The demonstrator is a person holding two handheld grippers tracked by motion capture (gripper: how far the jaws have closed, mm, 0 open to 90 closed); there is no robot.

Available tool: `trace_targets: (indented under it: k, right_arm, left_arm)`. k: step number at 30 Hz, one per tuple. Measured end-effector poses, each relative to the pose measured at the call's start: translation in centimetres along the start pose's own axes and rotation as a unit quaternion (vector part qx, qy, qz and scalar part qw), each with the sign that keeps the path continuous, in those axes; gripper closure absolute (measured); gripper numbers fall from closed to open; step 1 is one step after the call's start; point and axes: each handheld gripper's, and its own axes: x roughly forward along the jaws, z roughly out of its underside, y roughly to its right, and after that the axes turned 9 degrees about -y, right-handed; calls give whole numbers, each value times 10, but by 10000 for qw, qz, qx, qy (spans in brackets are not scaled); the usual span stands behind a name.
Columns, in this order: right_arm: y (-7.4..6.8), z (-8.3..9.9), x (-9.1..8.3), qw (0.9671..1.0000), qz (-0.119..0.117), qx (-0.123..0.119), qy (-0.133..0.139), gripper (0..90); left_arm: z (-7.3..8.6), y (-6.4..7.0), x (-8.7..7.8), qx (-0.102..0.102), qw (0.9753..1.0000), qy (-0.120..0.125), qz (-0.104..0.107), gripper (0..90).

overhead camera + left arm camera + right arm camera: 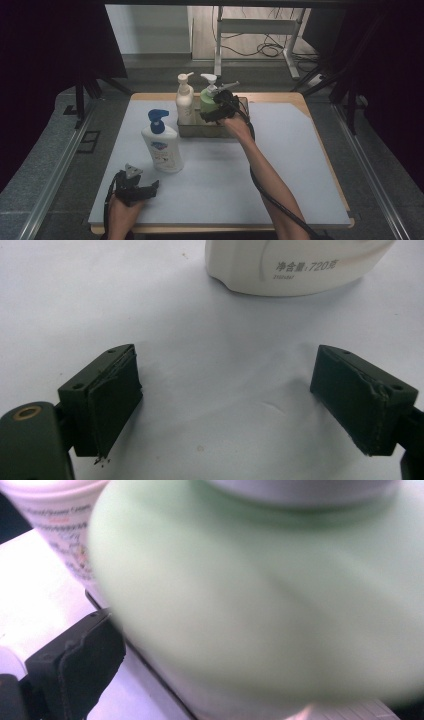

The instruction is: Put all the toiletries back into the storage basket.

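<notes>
A pale grey surface (280,165) carries a clear rectangular tray (243,105) near its far edge. There, the green plastic pump bottle (207,101) is flanked by the right gripper (216,111); its closure cannot be told. The bottle is judged rigid, smooth and top-heavy, best grasped mid-body. The left gripper (225,400) rests spread.

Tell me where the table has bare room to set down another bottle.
The right half of the mat is bare, and so is the middle strip between the blue-capped bottle and the forearm. It is crowded at the back, around the tray holding two bottles.

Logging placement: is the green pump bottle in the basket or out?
In: green pump bottle stands upright inside the wire basket.
</notes>
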Motion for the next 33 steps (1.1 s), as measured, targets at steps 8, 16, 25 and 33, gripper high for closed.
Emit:
trace_targets:
  k: [8, 16, 25, 33]
  right_arm:
    - [5, 17, -10, 10000, 18, -33, -46, 27]
    - [18, 34, -23, 9999, -69, 40, -119, 136]
    - [34, 52, -29, 9991, 130, 373, -159, 462]
    - [39, 51, -24, 9984, 115, 528, -166, 787]
  left_arm:
    - [0, 0, 0, -2, 10000, -1, -1, 120]
    - [0, 0, 0, -6, 10000, 7, 2, 120]
    - [0, 0, 0, -9, 10000, 7, -1, 120]
    - [0, 0, 0, -10, 10000, 7, -1, 120]
